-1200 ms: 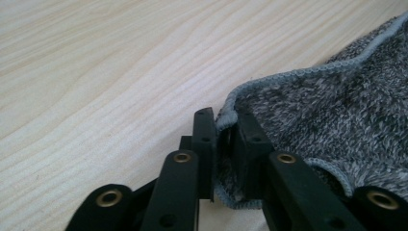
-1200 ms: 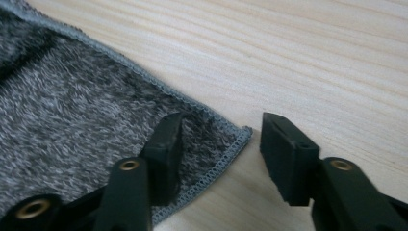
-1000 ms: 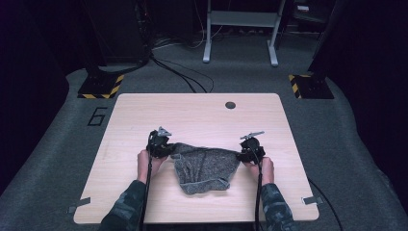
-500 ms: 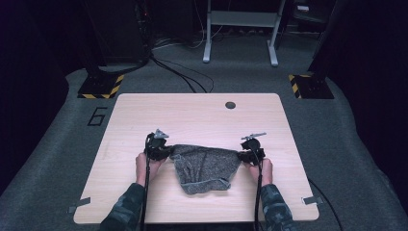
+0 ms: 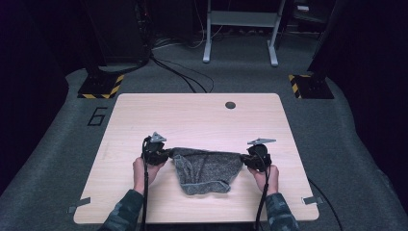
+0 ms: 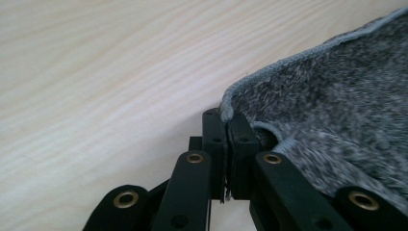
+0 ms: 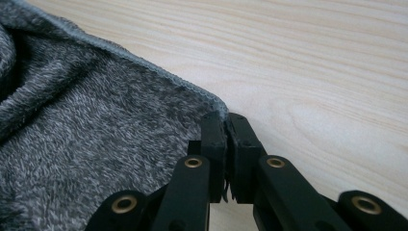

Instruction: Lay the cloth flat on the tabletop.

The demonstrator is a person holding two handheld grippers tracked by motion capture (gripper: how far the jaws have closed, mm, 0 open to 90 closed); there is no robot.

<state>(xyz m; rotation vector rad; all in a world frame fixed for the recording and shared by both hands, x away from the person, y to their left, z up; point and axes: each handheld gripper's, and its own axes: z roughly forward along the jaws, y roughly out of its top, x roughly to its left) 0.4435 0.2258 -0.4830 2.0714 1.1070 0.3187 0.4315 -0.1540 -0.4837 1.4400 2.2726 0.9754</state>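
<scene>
The left gripper [image 5: 166, 155] has its jaws pinched tight on one top corner of the grey towel [image 5: 207, 168]; in the left gripper view the hemmed edge [image 6: 226, 111] is clamped between the black pads. The right gripper [image 5: 246, 160] has just closed its jaws and clamps the opposite corner, the hem [image 7: 219, 107] caught at its tips. Between them the towel's upper edge is stretched, the rest drooping in a crumpled fold onto the near middle of the wooden table [image 5: 202, 115]
</scene>
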